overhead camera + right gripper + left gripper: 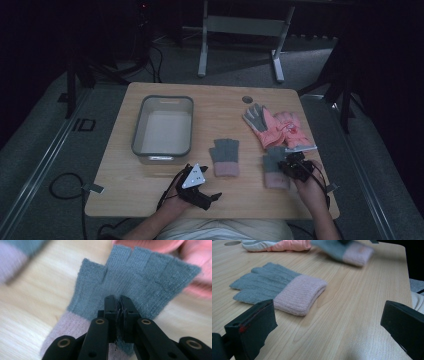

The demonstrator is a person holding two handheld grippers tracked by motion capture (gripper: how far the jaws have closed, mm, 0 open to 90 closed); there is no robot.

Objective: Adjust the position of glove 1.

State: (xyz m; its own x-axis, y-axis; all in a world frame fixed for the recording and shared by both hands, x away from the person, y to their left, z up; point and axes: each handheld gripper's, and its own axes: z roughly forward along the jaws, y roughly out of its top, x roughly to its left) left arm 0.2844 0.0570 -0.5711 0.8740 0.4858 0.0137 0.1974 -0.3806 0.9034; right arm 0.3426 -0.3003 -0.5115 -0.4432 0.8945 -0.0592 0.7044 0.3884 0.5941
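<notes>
Apparently right tongs [119, 305] pinch grey glove [140, 280]

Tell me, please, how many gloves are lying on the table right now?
4: one grey-and-pink knit glove mid-table, its twin pinched by the right tongs, and two pink ski gloves overlapping at the far right. None seem hidden.

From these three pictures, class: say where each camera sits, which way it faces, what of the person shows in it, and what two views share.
High view: above the person's side, facing forward and down on the table; both forearms, left gripper and right gripper show.
Left gripper view: rides the left gripper, low along the tabletop toward the middle glove; its jaws stand open.
Right gripper view: rides the right gripper, looking down at the grey-and-pink glove it pinches.
Shared: that pinched glove and the pink gloves appear in all three.
</notes>
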